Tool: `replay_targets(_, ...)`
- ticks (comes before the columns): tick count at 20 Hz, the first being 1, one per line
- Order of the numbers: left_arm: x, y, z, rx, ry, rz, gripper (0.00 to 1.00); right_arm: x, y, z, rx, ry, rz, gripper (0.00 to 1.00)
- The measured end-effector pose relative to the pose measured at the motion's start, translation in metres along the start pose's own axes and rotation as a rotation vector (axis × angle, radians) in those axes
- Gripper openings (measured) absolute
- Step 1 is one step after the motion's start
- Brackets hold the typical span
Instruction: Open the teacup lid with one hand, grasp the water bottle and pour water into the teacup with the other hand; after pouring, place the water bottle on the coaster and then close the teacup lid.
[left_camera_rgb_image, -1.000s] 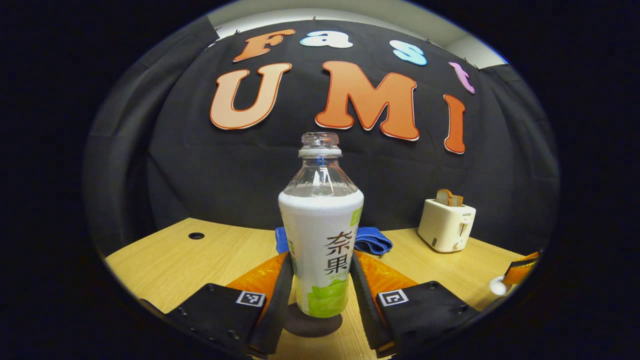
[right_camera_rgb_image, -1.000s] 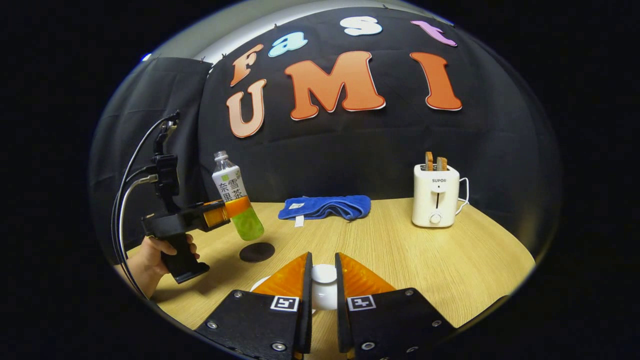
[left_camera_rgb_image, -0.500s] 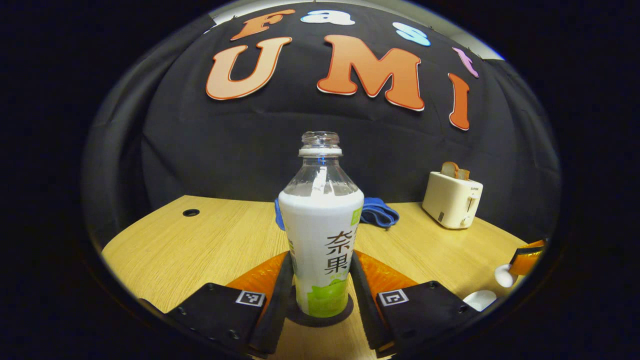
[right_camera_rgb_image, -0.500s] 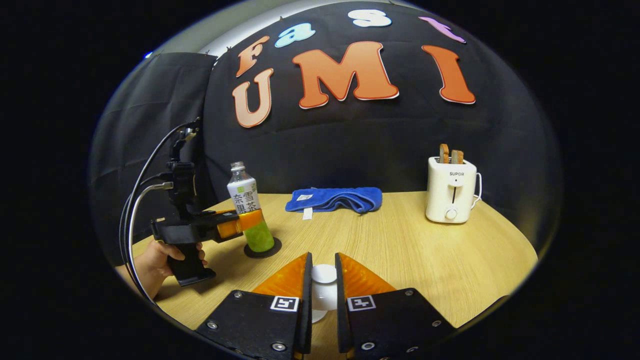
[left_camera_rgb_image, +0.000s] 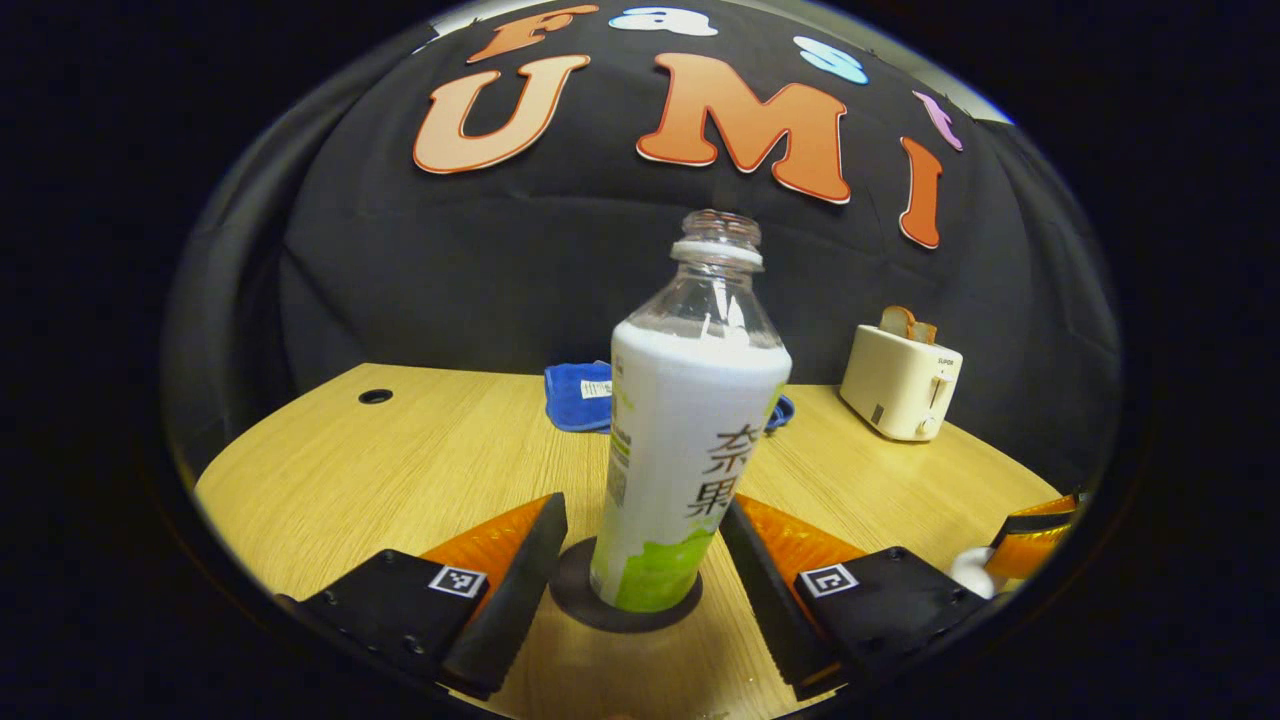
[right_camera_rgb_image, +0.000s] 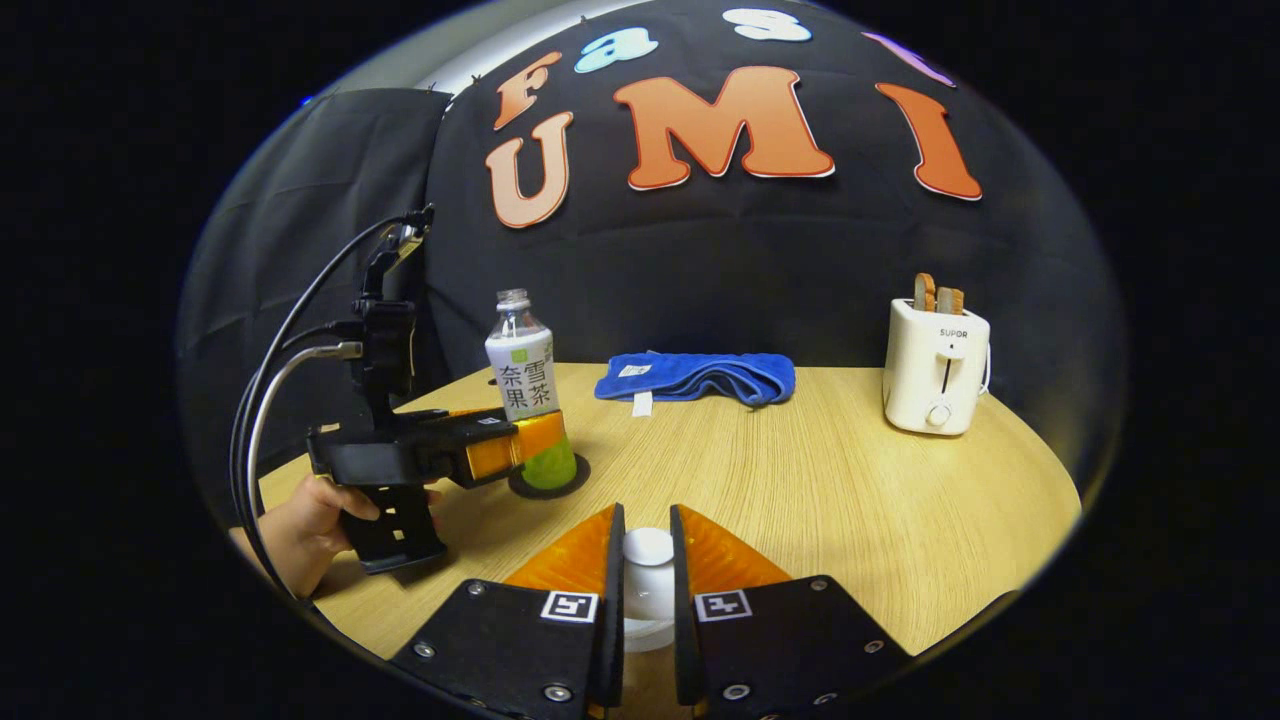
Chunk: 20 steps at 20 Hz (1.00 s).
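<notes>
1. Water bottle: uncapped, standing on the dark round coaster on the wooden table. In the left gripper view it appears to lean a little to the right; in the right gripper view it stands at the table's left side.
2. Left gripper: its fingers are spread wide to either side of the bottle. The left finger stands clear of it, while the right finger lies just beside it, and contact there cannot be judged. In the right gripper view a hand holds this gripper by its handle.
3. Right gripper: its two fingers are closed on the knob of the white teacup lid, one on each side.
4. Teacup: a white rim shows below the lid. Whether the lid rests on it cannot be told.
5. Blue towel: folded, lying at the back of the table, near the wall.
6. White toaster: at the table's right rear, well apart from the bottle, with two slices of toast standing in its slots.
</notes>
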<state>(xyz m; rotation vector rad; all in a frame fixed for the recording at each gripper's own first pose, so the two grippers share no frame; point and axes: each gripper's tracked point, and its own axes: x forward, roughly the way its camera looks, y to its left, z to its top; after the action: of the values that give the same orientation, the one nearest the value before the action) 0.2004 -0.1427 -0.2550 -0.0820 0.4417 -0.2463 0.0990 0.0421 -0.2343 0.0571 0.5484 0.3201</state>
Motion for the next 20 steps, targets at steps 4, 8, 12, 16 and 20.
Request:
replay_targets(4,-0.01,0.003,0.007,0.027,-0.031,0.006,0.98,0.002,0.005,-0.003,0.0,0.004,0.004,0.21)
replay_targets(8,-0.022,0.001,0.003,0.059,-0.036,0.016,0.97,-0.001,0.008,-0.004,-0.013,-0.007,-0.005,0.21)
replay_targets(12,-0.035,-0.005,0.004,0.075,-0.053,0.015,0.96,-0.005,0.01,-0.005,-0.034,-0.024,-0.031,0.21)
replay_targets(16,-0.05,-0.001,0.012,0.072,-0.093,0.035,0.98,-0.002,0.019,-0.014,-0.046,-0.034,-0.019,0.21)
replay_targets(20,-0.066,0.001,0.019,0.066,-0.124,0.038,0.98,-0.004,0.021,-0.013,-0.067,-0.041,-0.037,0.21)
